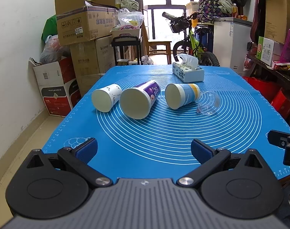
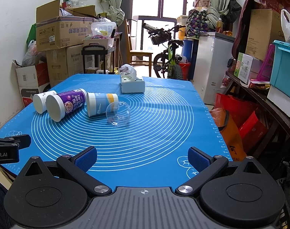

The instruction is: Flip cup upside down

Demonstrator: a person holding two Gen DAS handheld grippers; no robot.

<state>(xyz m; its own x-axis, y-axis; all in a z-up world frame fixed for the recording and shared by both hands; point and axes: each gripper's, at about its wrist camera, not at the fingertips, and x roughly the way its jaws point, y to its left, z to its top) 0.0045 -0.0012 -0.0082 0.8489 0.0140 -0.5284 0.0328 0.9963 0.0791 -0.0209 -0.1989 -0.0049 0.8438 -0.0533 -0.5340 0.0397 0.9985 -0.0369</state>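
Presently four cups lie on their sides mid-mat point(image 1: 164, 133): white cup point(image 1: 106, 99), purple cup point(image 1: 140, 101), blue-yellow cup point(image 1: 181, 95), clear cup point(image 1: 209, 103). Left gripper point(image 1: 144, 149) and right gripper point(image 2: 142, 157) both gape, released, near edge. Only the right view shows the red bags point(image 2: 238, 112) beside the table.

We see a blue mat point(image 1: 230, 133) printed with thin white concentric rings. On it, left of the tissue box point(image 1: 188, 72), which is white with blue markings, lie a white cup point(image 1: 106, 99), a purple-printed cup point(image 1: 143, 99) with a cream rim, and a pale blue cup point(image 1: 183, 95) with a yellow band. Nearer than the box lies a clear cup point(image 1: 209, 103). Our gripper pads point(image 1: 86, 149) are dark blue on black arms.
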